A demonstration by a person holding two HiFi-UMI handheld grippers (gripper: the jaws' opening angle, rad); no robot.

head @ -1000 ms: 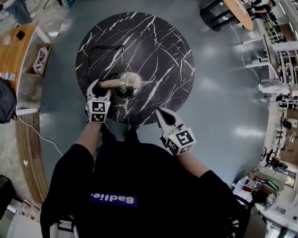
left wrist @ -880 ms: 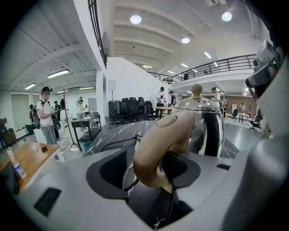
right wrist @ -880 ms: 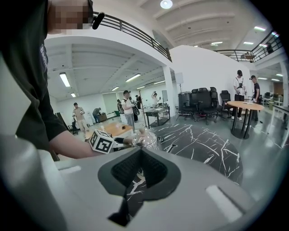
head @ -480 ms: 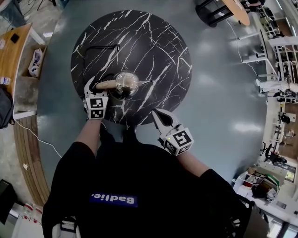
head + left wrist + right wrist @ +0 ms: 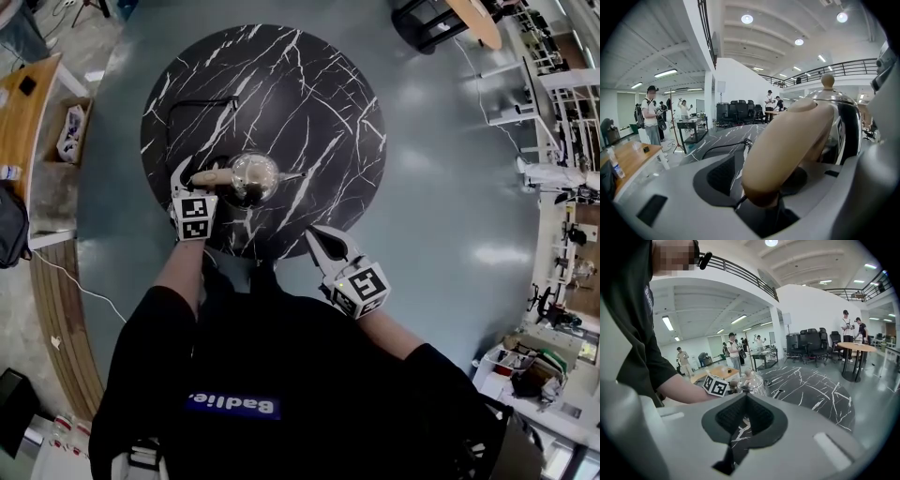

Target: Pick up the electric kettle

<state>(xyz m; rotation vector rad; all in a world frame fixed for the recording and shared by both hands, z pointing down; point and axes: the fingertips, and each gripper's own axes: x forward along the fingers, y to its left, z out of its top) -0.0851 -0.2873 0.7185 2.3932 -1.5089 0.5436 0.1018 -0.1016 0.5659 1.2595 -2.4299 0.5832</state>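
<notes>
Pushing the left gripper (image 5: 194,180) further in over the near-left rim of the table (image 5: 309,84) than a second ago. Now clamping its jaws on the beige handle (image 5: 212,175), one on each side, with the handle's end seated deep in the notch.

Leaving the kettle (image 5: 255,176) on the near-left part of the table, spout (image 5: 294,172) pointing toward the table's right side. Not yet showing any clear lift off the table. Most likely finishing the grasp and getting ready to raise. Expecting some tipping toward the spout, with the weight hanging out beyond the grip.

Holding the right gripper (image 5: 318,238) idle at the table's near rim, jaws together on nothing, hardly shifting over the last second.
</notes>
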